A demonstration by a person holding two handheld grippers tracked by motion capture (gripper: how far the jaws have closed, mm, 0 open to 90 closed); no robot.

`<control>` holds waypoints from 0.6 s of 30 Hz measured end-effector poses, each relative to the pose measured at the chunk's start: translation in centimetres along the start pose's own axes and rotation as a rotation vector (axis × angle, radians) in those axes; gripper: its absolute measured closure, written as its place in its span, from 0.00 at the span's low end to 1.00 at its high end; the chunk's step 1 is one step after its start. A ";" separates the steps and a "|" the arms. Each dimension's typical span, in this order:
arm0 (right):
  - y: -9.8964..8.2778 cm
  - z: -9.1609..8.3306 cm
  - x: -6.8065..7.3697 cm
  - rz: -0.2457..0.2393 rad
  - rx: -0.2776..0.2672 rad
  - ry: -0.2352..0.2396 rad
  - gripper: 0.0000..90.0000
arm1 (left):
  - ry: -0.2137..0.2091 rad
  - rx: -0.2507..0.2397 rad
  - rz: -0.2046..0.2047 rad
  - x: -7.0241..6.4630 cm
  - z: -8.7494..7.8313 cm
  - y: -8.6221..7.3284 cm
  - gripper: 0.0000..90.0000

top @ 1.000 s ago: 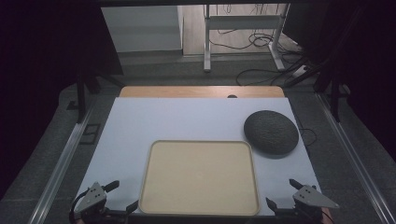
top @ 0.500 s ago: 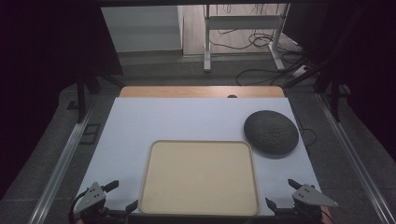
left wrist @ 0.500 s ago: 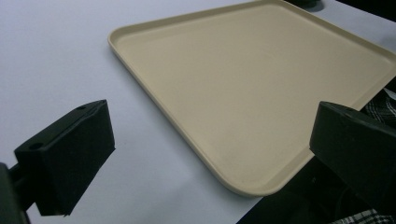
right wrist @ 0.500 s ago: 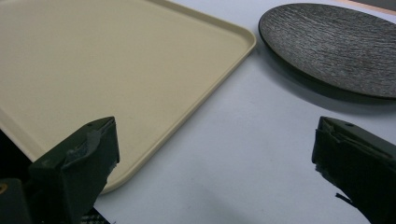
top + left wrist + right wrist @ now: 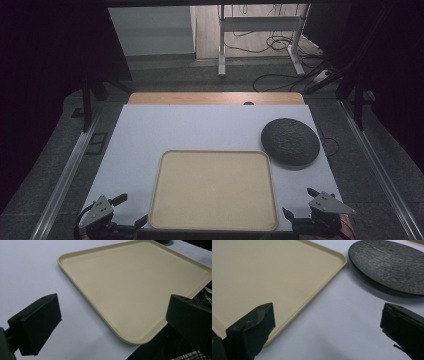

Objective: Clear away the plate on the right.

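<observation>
Grippers idle: your left gripper (image 5: pixel 131 209) and right gripper (image 5: pixel 298 203), jaws wide apart, flank the beige tray (image 5: pixel 215 190); dark plate (image 5: pixel 290 141) beyond the right.

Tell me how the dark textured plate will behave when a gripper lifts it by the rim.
The dark plate looks rigid, so it should probably hold its shape. Its low, wide form lies flat on the white table, so tipping or rolling seems unlikely. The rough ridged surface may give the jaws some grip, but a one-sided rim hold would likely let it sag downward.
</observation>
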State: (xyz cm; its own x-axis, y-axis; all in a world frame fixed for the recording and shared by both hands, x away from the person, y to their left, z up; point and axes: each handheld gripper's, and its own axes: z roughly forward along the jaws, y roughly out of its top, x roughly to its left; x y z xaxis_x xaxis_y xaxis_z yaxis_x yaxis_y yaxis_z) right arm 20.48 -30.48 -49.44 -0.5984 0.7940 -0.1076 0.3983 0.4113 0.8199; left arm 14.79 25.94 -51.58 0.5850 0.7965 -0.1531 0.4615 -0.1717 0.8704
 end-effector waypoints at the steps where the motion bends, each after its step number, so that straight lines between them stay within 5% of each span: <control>1: 0.0 0.1 -0.1 0.005 0.004 0.004 0.00 | 0.001 0.002 0.000 0.0 0.0 0.0 0.00; 18: 1.0 1.4 -0.5 -0.004 0.011 0.005 0.00 | 0.001 0.010 0.002 0.0 0.1 0.0 0.00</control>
State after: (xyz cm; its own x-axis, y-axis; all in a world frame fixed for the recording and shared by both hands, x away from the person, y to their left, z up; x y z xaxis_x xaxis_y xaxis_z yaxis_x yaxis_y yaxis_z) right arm 22.16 -29.86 -49.34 -0.6035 0.7900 -0.1078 0.4034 0.4192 0.8134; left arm 14.87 25.87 -51.60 0.5853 0.7966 -0.1513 0.4673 -0.1789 0.8658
